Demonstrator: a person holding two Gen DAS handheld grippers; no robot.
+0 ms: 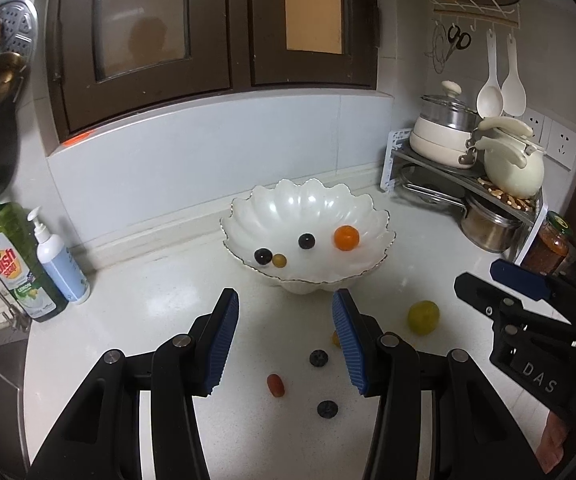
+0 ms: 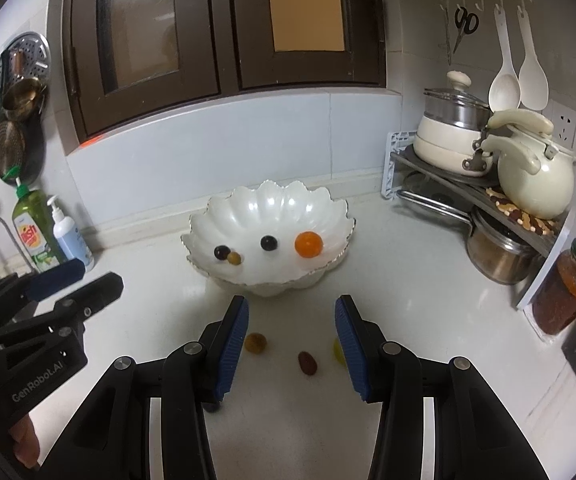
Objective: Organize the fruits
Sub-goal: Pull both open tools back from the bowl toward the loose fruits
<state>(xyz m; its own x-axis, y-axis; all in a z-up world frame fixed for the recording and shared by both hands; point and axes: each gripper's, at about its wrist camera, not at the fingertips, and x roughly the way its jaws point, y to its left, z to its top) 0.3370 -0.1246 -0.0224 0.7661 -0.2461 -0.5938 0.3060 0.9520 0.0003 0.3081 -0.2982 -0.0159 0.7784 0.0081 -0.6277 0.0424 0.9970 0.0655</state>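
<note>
Scalloped glossy white bowl [image 1: 308, 208] beyond spread, empty ribbed-blue left tool [image 1: 284, 344] and right tool [image 2: 292, 344].

Ahead of both grippers, the scalloped white bowl [image 1: 308, 216] holds an orange fruit [image 1: 346, 238], two dark grapes [image 1: 306, 241] and a small olive-yellow one [image 1: 279, 260]. Loose on the desk — a red oblong fruit [image 1: 275, 385] and two dark berries [image 1: 319, 358] between the left gripper [image 1: 284, 344] fingers, a yellow-green fruit [image 1: 423, 317] to its right.

I am in a home kitchen: dark cabinets [image 1: 216, 28] at twelve o'clock, pots on a rack [image 1: 460, 168] at two, dish soap [image 1: 12, 264] by the sink at nine, white table [image 1: 168, 320] below me.
</note>
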